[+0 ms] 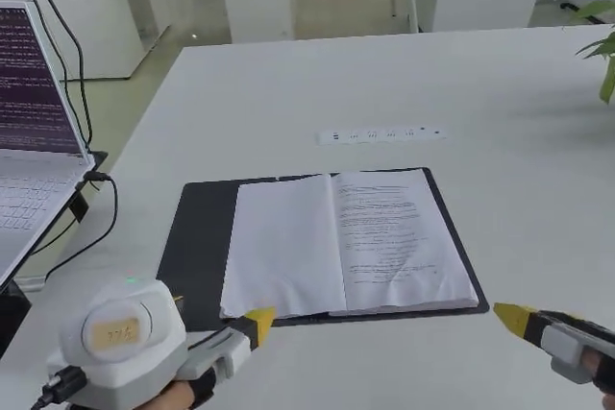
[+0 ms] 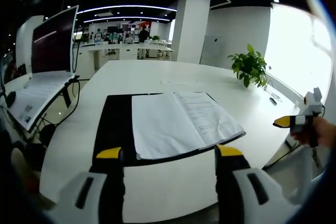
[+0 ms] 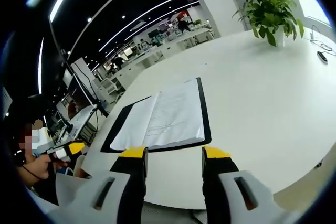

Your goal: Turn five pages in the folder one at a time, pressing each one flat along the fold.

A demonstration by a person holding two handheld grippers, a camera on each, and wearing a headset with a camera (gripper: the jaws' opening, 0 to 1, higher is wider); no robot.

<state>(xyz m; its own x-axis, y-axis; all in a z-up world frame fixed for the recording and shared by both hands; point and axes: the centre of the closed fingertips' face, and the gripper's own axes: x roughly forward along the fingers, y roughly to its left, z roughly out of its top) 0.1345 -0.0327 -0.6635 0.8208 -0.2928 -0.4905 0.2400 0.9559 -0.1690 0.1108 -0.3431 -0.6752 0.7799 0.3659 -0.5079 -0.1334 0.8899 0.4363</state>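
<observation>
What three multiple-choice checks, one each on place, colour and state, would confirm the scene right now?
1. The power strip lies: A on the folder; B beyond the folder's far edge; C inside a drawer.
2. The folder's cover is: A black; B red; C green.
3. The left claw is: A shut on a page; B shut on the cover; C open, empty.
B: it lies on the table past the folder. A: its border shows black. C: jaws stand apart, nothing between.

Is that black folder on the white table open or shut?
Open. The black folder lies flat on the white table, a blank white page left of the fold, a printed page right of it.
</observation>
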